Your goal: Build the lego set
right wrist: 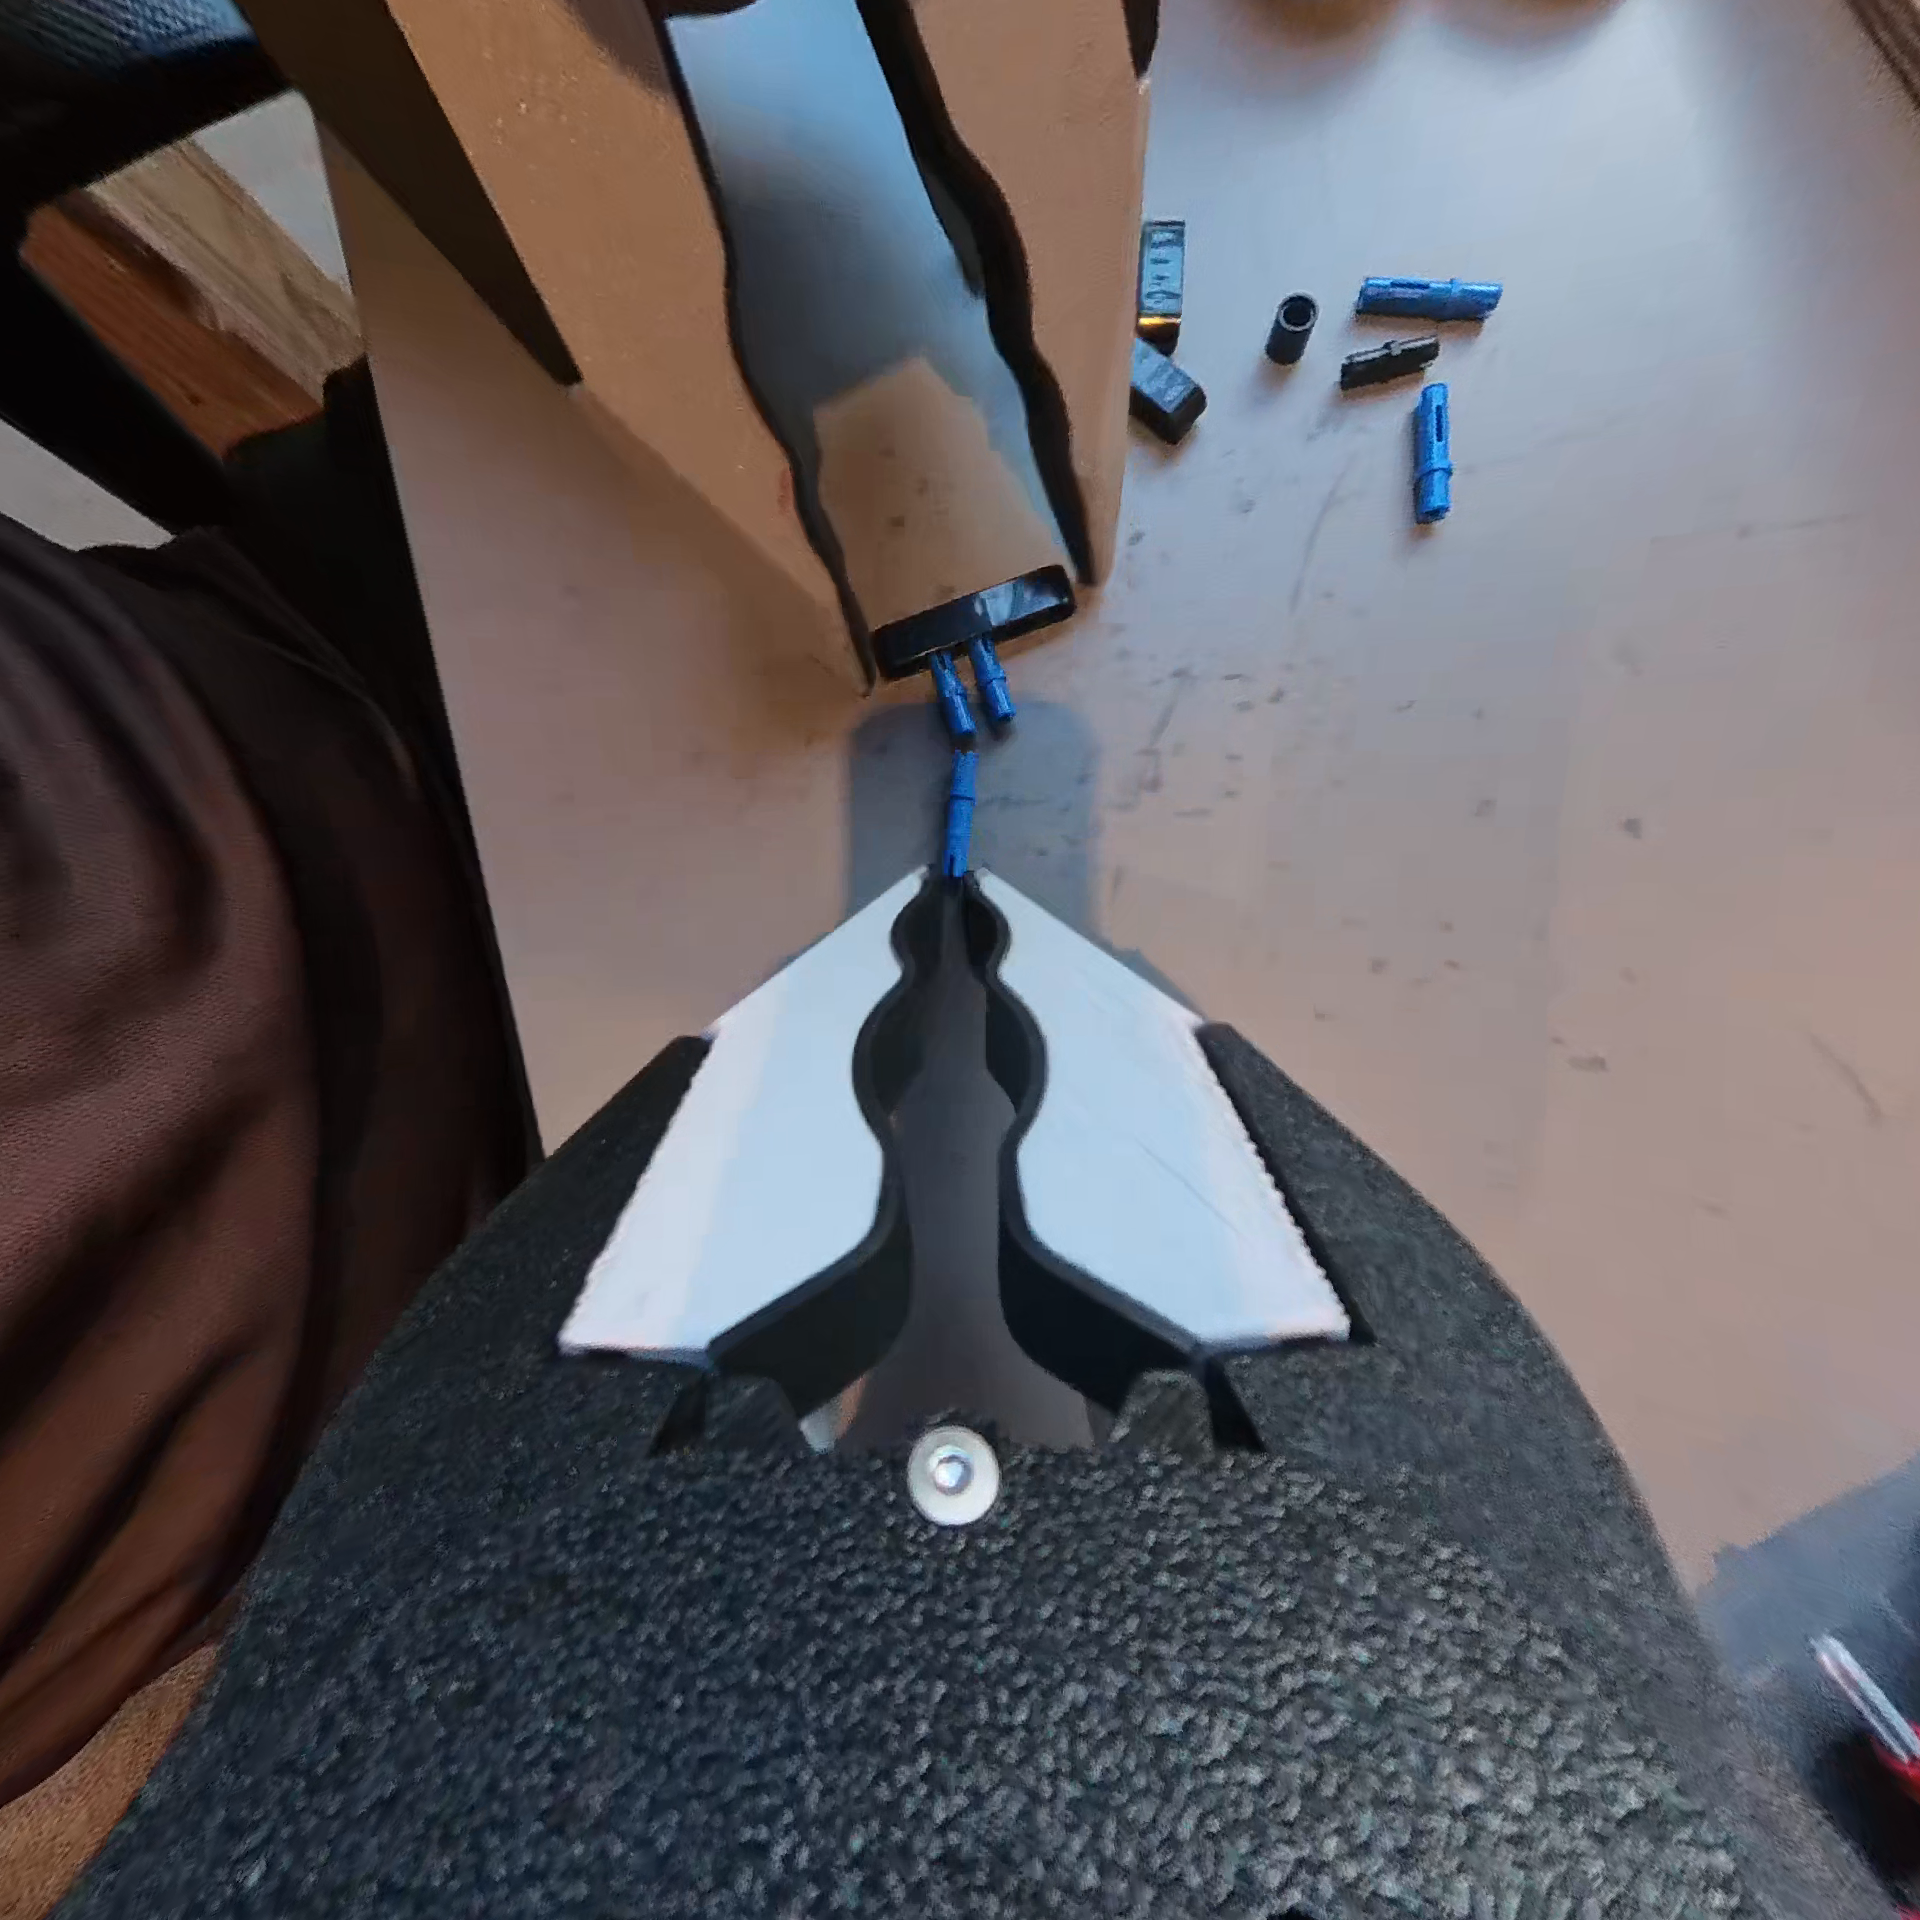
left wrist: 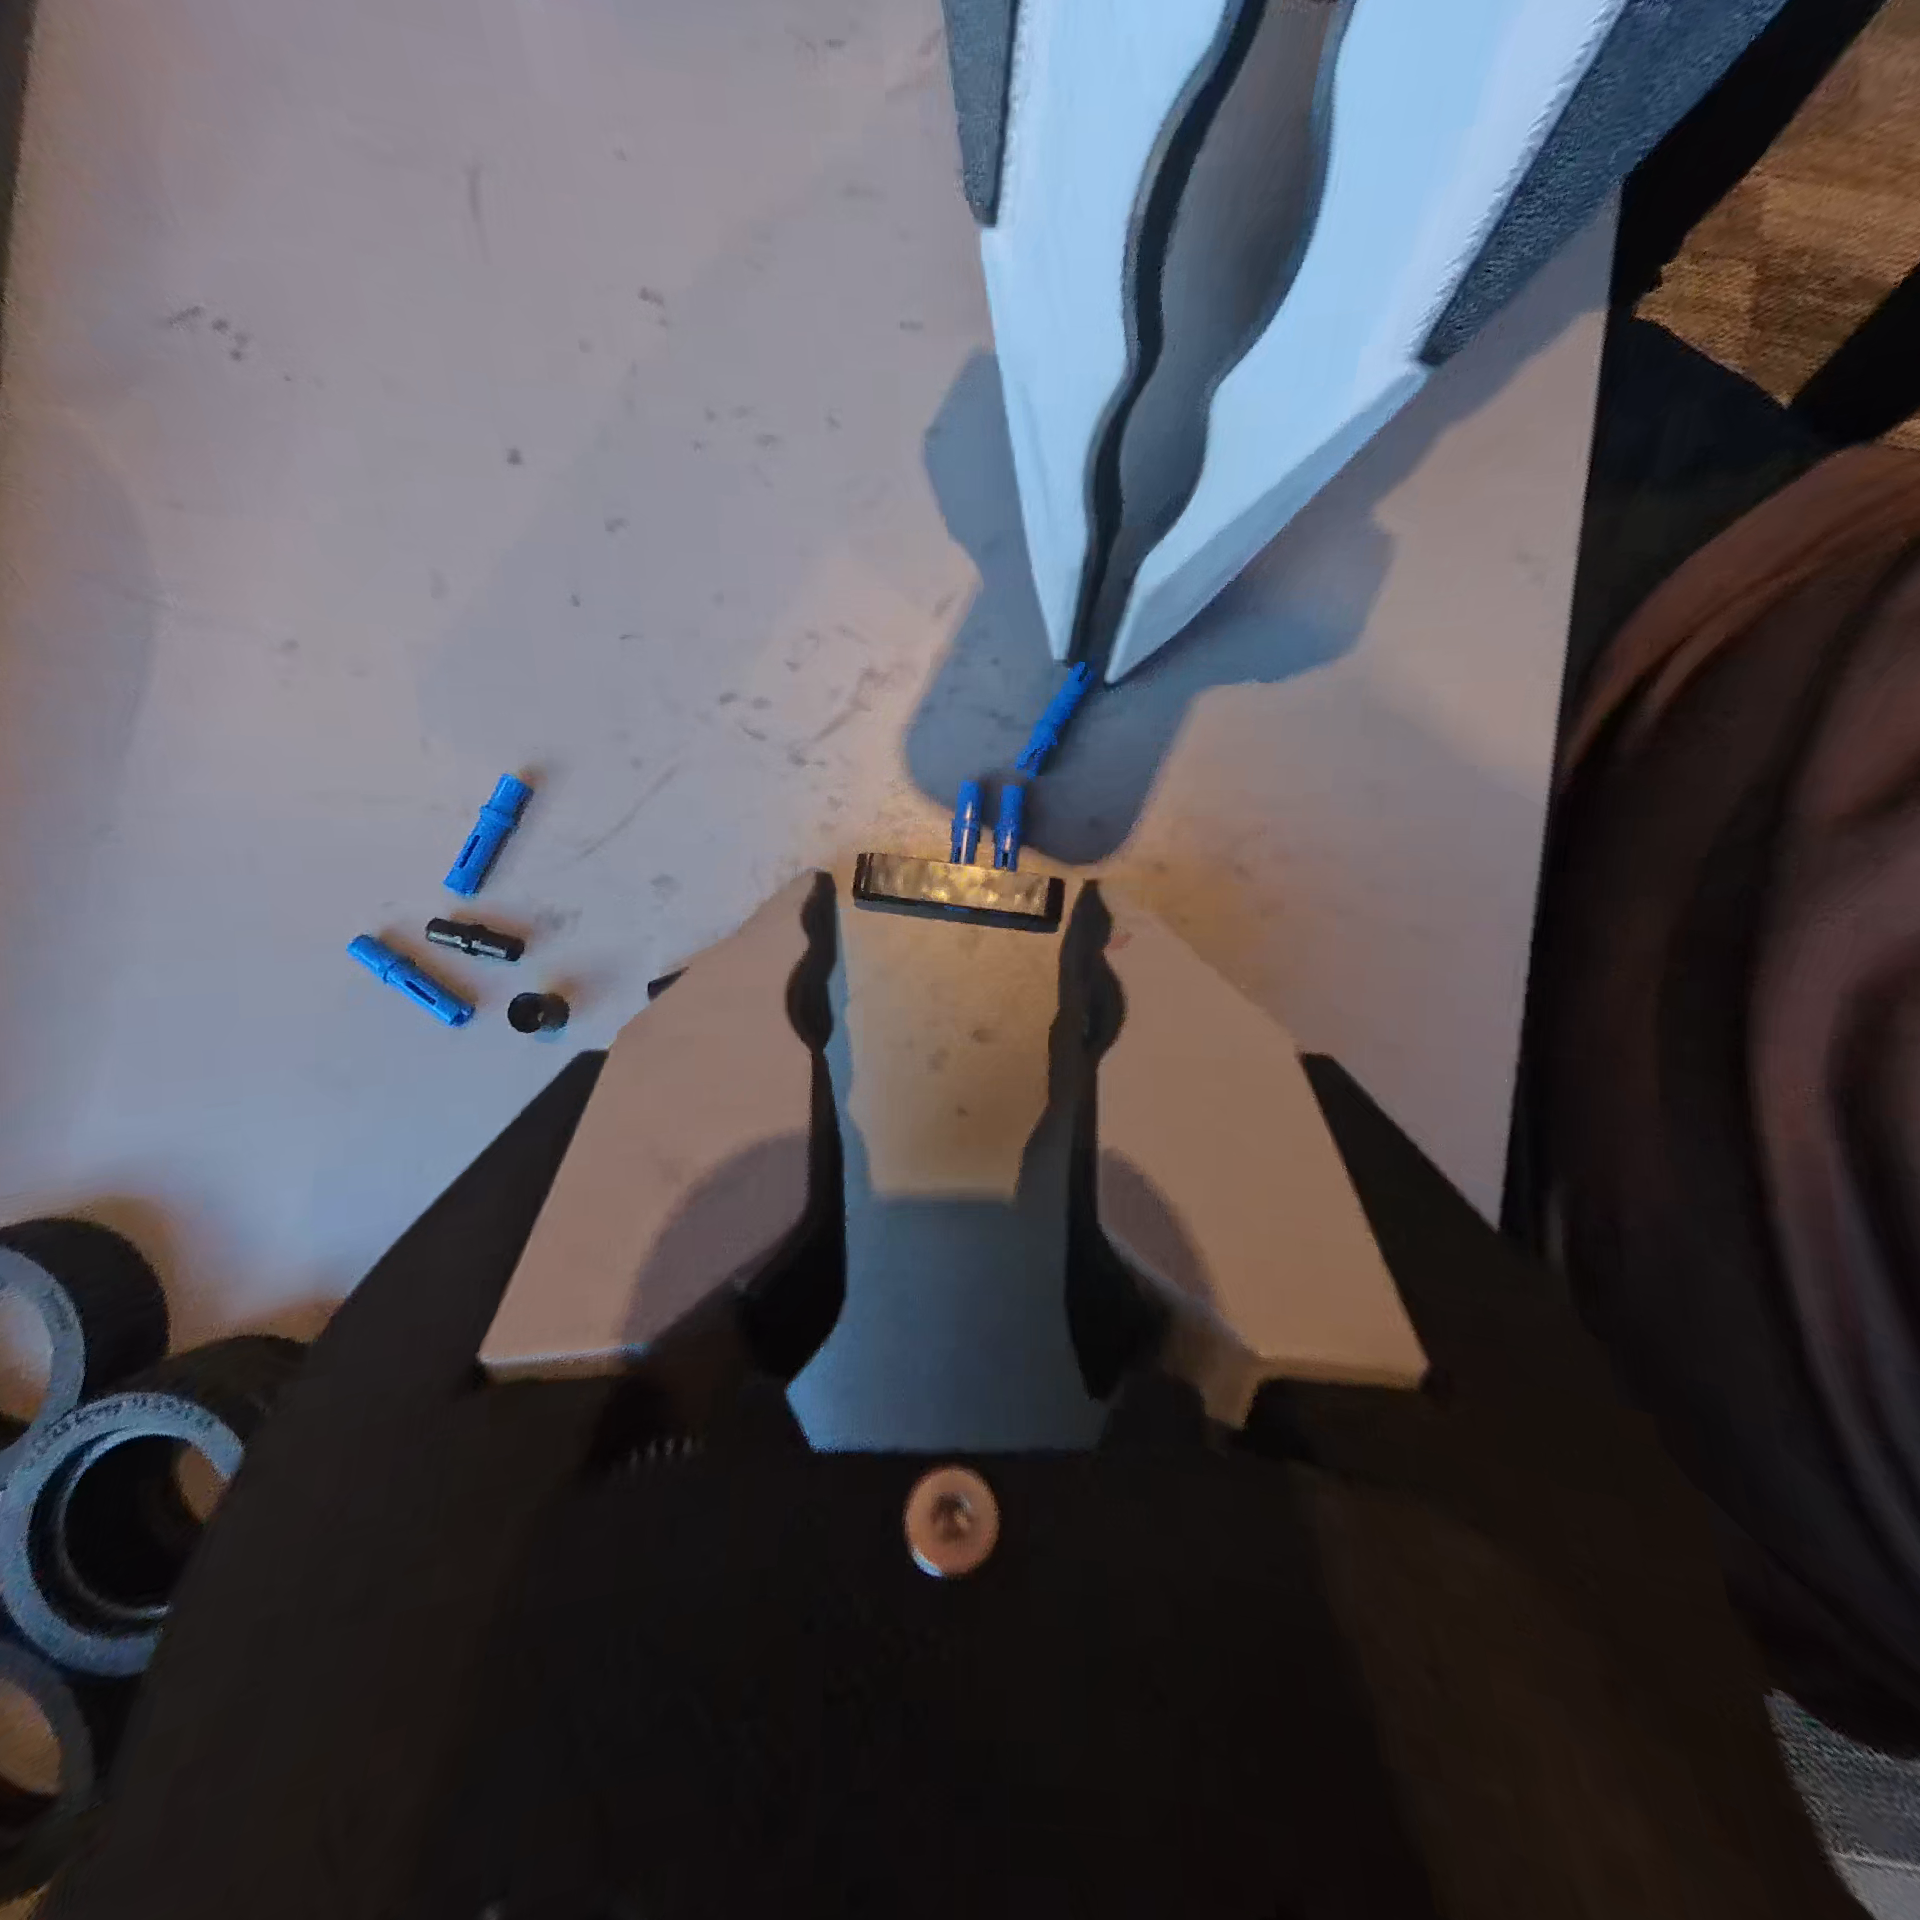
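Observation:
My left gripper (left wrist: pixel 956 894) is shut on a short black beam (left wrist: pixel 954 896) held across its tips, a little above the table. Two blue pins (left wrist: pixel 987 823) stick out of the beam's far side. My right gripper (right wrist: pixel 948 879) is shut on a third blue pin (right wrist: pixel 958 816) by one end. That pin's free end sits just short of the two pins in the beam (right wrist: pixel 971 613). In the left wrist view the right gripper (left wrist: pixel 1086 665) comes down from the top with its pin (left wrist: pixel 1055 717) tilted.
Loose parts lie on the pale table: two blue pins (left wrist: pixel 486 833) (left wrist: pixel 410 979), a black axle pin (left wrist: pixel 474 938) and a black bush (left wrist: pixel 538 1011). Black beams (right wrist: pixel 1164 390) lie behind the left gripper. Tyres with grey rims (left wrist: pixel 99 1527) sit lower left. A person's brown sleeve (right wrist: pixel 156 987) borders the table. Tip to tip, the grippers are about 5 centimeters apart. To reach the black bush (left wrist: pixel 538 1011) in a straight line is about 6 centimeters for my left fingers, about 12 centimeters for my right. Seen from the right wrist view (right wrist: pixel 1289 314) as well.

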### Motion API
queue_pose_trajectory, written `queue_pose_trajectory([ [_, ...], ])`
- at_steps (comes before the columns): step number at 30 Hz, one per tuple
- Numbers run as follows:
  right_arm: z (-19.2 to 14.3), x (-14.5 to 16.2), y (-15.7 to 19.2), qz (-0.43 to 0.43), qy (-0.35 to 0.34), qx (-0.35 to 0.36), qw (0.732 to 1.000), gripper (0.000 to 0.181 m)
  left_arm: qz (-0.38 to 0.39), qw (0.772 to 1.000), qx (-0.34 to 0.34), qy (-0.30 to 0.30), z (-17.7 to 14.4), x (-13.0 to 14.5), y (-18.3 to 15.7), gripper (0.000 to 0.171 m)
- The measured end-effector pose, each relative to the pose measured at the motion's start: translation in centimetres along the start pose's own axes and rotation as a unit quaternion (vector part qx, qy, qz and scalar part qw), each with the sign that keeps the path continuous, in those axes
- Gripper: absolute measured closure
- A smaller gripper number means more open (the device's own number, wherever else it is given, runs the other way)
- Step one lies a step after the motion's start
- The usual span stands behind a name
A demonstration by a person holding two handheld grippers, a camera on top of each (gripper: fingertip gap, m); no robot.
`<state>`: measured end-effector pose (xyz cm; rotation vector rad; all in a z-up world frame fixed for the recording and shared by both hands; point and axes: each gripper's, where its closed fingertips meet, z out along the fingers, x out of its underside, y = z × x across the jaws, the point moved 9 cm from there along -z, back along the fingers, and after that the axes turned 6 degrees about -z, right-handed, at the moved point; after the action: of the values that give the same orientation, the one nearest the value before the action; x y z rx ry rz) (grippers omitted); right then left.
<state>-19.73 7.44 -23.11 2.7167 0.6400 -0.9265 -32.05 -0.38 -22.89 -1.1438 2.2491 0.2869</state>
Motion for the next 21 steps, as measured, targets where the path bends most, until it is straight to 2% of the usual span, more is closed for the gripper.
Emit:
queue_pose_trajectory([
  [1, 0.1, 0.0, -0.1, 0.001, -0.006, -0.001, 1.0, 0.178, 0.0, 1.0, 0.001, -0.002, 0.0, 0.0, 0.0, 0.133],
  [9, -0.9, 0.0, -0.8, -0.027, -0.034, 0.024, 0.999, 0.181, 0.021, 0.999, 0.03, -0.037, 0.2, 0.5, -0.3, 0.133],
  [15, 0.0, 0.2, -1.1, -0.028, -0.017, -0.023, 0.999, 0.181, 0.025, 0.997, 0.057, -0.054, 0.2, 0.6, -0.1, 0.134],
  [18, -1.4, 0.7, -1.1, 0.002, -0.023, -0.016, 1.0, 0.181, 0.012, 0.996, 0.064, -0.061, 0.3, 0.7, 0.1, 0.134],
  [21, -4.8, 1.8, -1.4, 0.051, -0.021, 0.047, 0.997, 0.181, 0.006, 0.995, 0.064, -0.073, 0.3, 0.8, 0.1, 0.133],
])
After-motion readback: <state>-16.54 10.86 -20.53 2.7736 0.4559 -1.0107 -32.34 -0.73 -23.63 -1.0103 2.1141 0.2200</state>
